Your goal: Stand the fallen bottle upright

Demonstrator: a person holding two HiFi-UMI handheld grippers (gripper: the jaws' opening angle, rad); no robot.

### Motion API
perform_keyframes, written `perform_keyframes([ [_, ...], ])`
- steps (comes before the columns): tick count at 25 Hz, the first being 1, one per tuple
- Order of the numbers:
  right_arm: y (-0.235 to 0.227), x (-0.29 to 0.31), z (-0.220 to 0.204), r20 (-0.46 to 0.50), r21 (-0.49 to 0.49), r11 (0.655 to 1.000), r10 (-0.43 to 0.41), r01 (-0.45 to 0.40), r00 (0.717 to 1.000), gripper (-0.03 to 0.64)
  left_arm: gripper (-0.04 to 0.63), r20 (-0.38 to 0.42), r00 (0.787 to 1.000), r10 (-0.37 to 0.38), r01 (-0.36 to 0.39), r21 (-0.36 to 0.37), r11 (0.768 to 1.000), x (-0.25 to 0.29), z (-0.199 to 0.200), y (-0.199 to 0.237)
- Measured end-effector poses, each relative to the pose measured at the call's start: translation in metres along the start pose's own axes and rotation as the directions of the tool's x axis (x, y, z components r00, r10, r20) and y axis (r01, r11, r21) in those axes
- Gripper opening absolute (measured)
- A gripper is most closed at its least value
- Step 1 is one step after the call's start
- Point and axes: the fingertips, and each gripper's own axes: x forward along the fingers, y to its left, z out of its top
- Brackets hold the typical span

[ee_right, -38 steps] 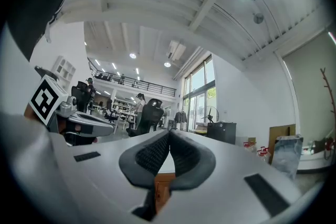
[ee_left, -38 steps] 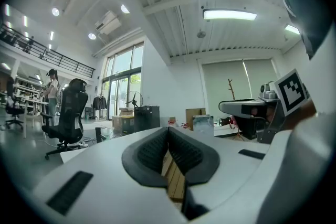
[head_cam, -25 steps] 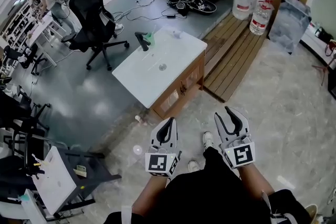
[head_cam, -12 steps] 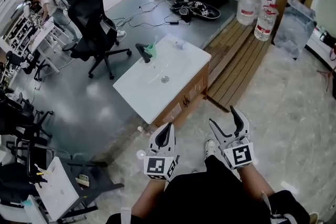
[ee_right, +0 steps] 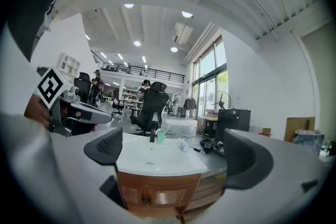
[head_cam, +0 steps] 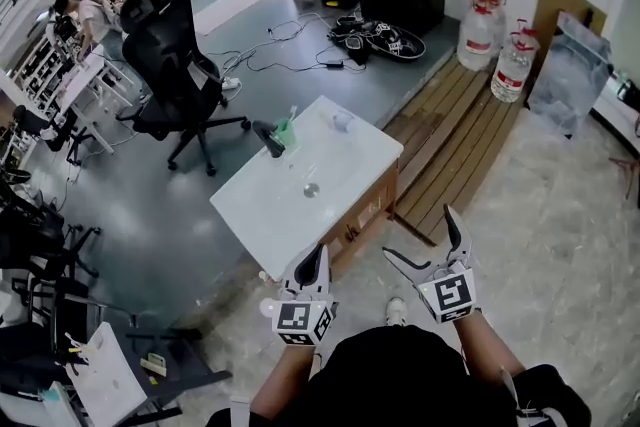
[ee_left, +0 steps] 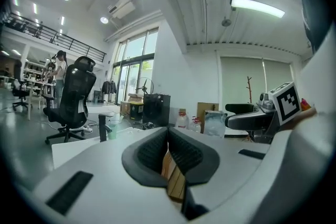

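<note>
My right gripper [head_cam: 418, 237] just spread wide, left gripper [head_cam: 314, 263] pressed together; I'd straddle the fallen bottle [head_cam: 342, 122] level.

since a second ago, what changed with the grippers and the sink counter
Both grippers have come closer to the sink counter. On the right gripper the fingers have just been opening wide, nothing between them. The left gripper stays shut; the fallen bottle still lies on the counter.

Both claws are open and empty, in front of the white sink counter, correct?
No. The left claw is shut, empty, as the left gripper view shows. The right claw is open and empty, having just been opening, and both are in front of the white sink counter.
</note>
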Motion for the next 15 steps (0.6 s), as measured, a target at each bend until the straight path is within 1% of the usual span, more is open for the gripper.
perform_keyframes([
  [5,-0.039,0.039,-0.001,-0.014,0.000,1.000,0.013,-0.013,1.000,0.598,0.018,0.000,1.000,0.023,-0.023,-0.009,1.000,0.047,0.010,0.005],
  [10,-0.070,0.070,-0.009,-0.035,0.006,0.999,0.050,-0.049,0.998,0.598,0.018,-0.003,0.998,0.068,-0.068,-0.017,0.998,0.086,0.015,0.009],
  [15,-0.092,0.093,-0.018,-0.073,0.022,0.997,0.073,-0.072,0.995,0.598,0.018,0.001,0.998,0.063,-0.063,-0.045,0.997,0.113,0.027,0.013],
])
